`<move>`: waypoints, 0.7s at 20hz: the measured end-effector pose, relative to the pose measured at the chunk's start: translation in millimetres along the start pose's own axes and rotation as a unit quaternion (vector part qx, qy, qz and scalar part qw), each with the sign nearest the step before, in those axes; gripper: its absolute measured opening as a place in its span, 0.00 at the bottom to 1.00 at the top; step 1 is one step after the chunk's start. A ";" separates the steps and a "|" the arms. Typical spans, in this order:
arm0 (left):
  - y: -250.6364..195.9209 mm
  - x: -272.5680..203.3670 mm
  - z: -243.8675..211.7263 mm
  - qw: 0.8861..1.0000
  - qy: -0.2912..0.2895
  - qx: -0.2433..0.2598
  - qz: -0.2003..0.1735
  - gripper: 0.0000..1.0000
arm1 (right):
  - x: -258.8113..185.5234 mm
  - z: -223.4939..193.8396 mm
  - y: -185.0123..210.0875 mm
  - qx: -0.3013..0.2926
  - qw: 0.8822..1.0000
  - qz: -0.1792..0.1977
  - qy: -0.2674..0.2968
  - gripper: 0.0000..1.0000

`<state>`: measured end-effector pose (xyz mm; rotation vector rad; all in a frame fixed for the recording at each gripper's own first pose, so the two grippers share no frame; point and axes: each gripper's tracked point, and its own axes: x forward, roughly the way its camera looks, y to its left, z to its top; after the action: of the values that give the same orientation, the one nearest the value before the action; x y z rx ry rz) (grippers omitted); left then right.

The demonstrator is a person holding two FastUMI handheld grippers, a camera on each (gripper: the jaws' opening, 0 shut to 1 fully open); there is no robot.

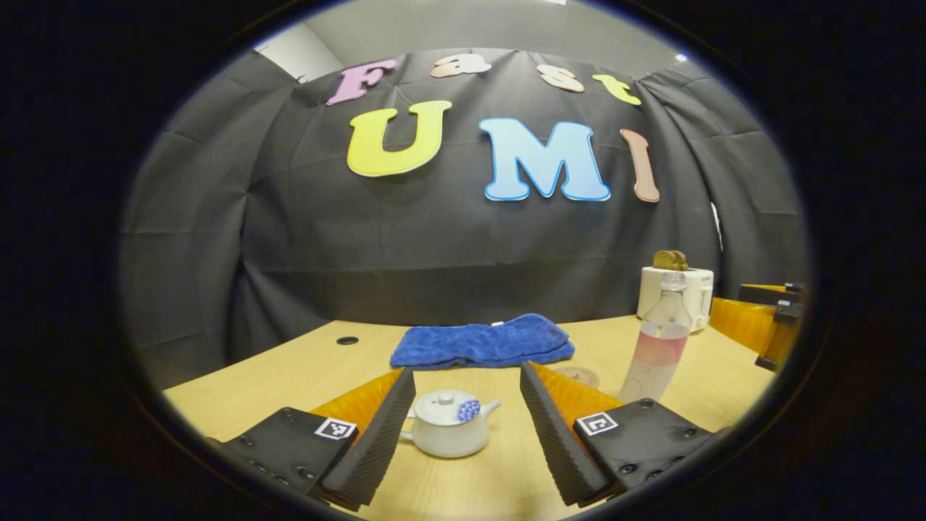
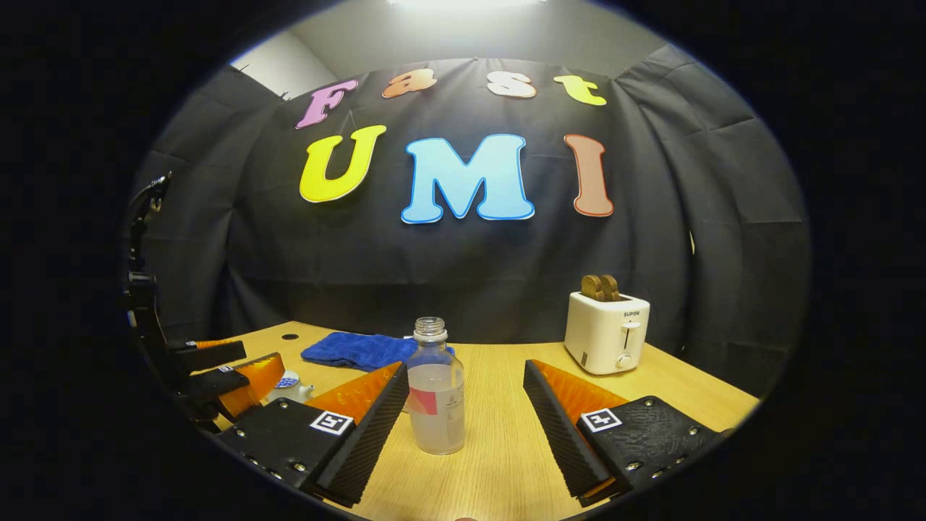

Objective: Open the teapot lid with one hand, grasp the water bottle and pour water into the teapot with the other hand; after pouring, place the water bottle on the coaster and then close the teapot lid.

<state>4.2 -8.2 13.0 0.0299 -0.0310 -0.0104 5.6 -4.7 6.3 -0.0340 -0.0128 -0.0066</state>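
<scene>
A small white teapot (image 1: 448, 427) with a blue flower mark and its lid on stands on the wooden table, between the spread fingers of my open left gripper (image 1: 466, 427), touching neither. An uncapped clear water bottle (image 2: 435, 394), partly filled, stands upright between the fingers of my open right gripper (image 2: 466, 427), with gaps on both sides. In the left gripper view the bottle (image 1: 660, 340) stands to the right of the teapot, and a round coaster (image 1: 579, 375) lies on the table just left of it. The left gripper (image 2: 217, 380) and part of the teapot (image 2: 289, 391) show at the left edge of the right gripper view.
A folded blue towel (image 1: 483, 341) lies at the back of the table. A white toaster (image 2: 606, 331) with brown slices in its slots stands at the back right. A small round hole (image 1: 347, 340) is in the tabletop at the back left. The black cloth wall closes the far side.
</scene>
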 end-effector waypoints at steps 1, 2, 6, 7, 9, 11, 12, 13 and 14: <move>0.8 1.0 -0.8 1.000 0.000 0.001 0.001 0.98 | 1.1 -0.2 -0.4 -0.006 1.000 -0.001 0.000 0.99; 0.9 2.3 -3.5 1.000 0.002 0.001 0.001 0.98 | 2.0 -2.9 -0.6 -0.009 1.000 -0.001 0.001 0.99; 6.5 7.4 -10.4 1.000 0.009 0.003 0.004 0.98 | 1.1 -6.4 6.5 -0.008 1.000 0.006 0.006 0.99; 8.6 9.3 -10.3 1.000 0.006 0.003 0.006 0.98 | 1.1 -6.6 8.7 -0.008 1.000 0.008 0.005 0.99; 8.7 12.8 -9.0 1.000 0.000 0.007 0.006 0.98 | 1.6 -7.5 13.2 -0.010 1.000 0.012 0.005 0.99; 12.6 18.7 -2.6 1.000 -0.011 0.014 0.010 0.96 | 1.6 -10.2 15.7 -0.011 1.000 0.014 0.008 0.99; 14.6 21.7 -1.2 1.000 -0.014 0.017 0.011 0.92 | 1.3 -12.0 16.2 -0.010 1.000 0.015 0.009 0.99; 14.5 24.7 -0.4 1.000 -0.015 0.019 0.010 0.92 | 1.7 -12.3 16.9 -0.009 1.000 0.015 0.011 0.99; 13.8 29.2 -3.0 1.000 -0.011 0.021 0.008 0.92 | 1.7 -13.6 17.2 -0.008 1.000 0.015 0.012 0.99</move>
<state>33.6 5.3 11.3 0.0718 -0.0544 0.0062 7.5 12.0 -7.9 -0.0495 0.0121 0.0227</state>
